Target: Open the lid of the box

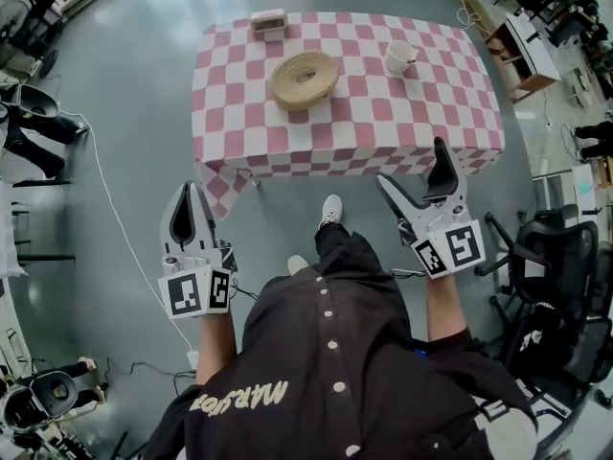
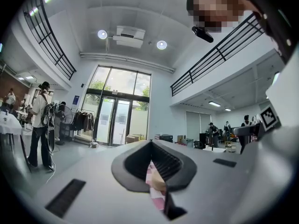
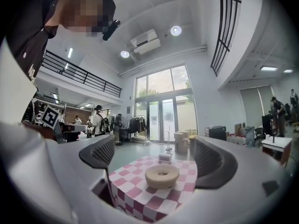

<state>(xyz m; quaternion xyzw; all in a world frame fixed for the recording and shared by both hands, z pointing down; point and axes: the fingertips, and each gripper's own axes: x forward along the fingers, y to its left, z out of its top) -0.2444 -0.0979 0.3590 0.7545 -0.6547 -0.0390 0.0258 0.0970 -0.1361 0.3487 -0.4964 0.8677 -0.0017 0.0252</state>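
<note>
A round, tan woven box (image 1: 303, 78) with its lid on sits on a table with a pink-and-white checked cloth (image 1: 383, 123). Both grippers are held in front of the table's near edge, well short of the box. My left gripper (image 1: 190, 192) is shut and empty; in the left gripper view only a thin slit between its jaws (image 2: 156, 171) shows a strip of cloth. My right gripper (image 1: 412, 164) is open and empty. The right gripper view frames the box (image 3: 161, 175) between its spread fingers (image 3: 100, 154), far off.
A small white clock-like device (image 1: 268, 22) stands at the table's far edge and a white cup (image 1: 399, 57) at its far right. A black office chair (image 1: 551, 286) is at my right. A white cable (image 1: 115, 218) runs over the floor at left.
</note>
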